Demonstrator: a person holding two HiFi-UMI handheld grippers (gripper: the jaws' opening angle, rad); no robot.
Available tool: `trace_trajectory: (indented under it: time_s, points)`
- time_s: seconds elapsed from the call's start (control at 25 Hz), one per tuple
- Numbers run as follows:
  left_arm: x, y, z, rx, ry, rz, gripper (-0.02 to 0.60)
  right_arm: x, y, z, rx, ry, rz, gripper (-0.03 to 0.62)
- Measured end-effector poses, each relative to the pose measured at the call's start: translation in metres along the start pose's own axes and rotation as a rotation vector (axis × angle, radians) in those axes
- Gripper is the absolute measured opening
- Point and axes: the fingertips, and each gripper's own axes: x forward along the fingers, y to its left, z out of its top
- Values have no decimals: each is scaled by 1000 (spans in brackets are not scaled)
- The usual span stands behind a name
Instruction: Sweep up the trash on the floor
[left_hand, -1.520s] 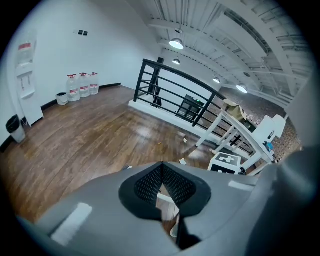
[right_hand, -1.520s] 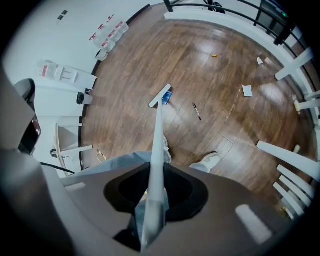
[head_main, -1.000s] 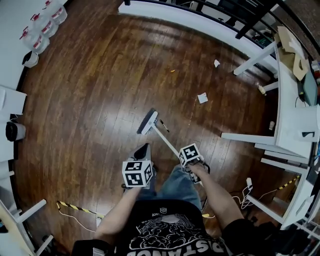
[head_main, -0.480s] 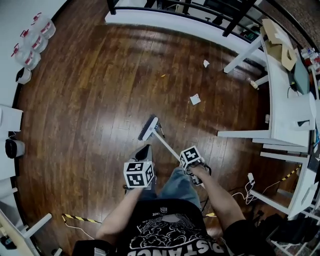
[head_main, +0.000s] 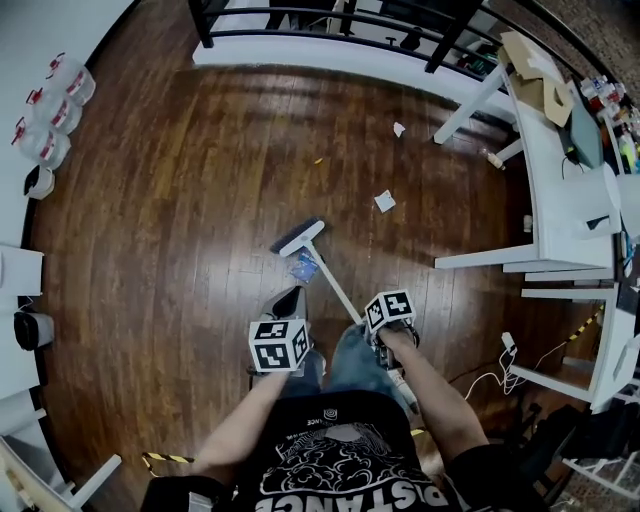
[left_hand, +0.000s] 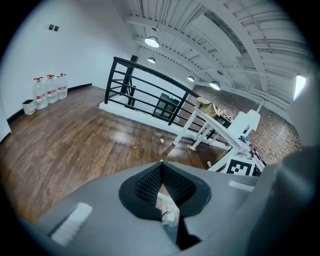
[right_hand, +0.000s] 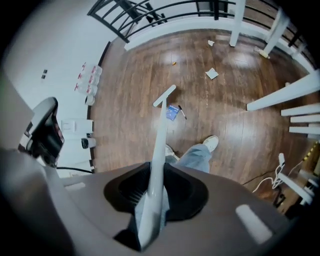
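The right hand-held gripper (right_hand: 152, 190) was clamped high on the broom (head_main: 300, 238), whose white handle looked stiff and light. Its brush head rested on the floor beside a blue scrap (head_main: 304, 266), while the left hand-held gripper (left_hand: 161, 187) pinched what appeared to be the dustpan (head_main: 287, 300) handle. Two paper scraps (head_main: 385, 201) lay toward one o'clock on open wood, with desk legs (head_main: 480, 262) crowding three o'clock.
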Motion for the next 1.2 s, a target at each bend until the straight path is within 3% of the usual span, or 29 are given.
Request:
trace_trajectory:
  time_s: [0.44, 0.64, 0.88, 1.2]
  points:
    - [35, 1, 57, 48, 1, -37, 5, -36, 53, 123, 209, -227, 160, 94]
    - [59, -9, 89, 97, 17, -45, 6, -51, 47, 172, 261, -248, 209, 95]
    - [93, -24, 123, 156, 35, -27, 5, -67, 38, 222, 253, -254, 249, 98]
    - [123, -37, 153, 195, 59, -51, 5, -64, 29, 277, 248, -222, 224, 98]
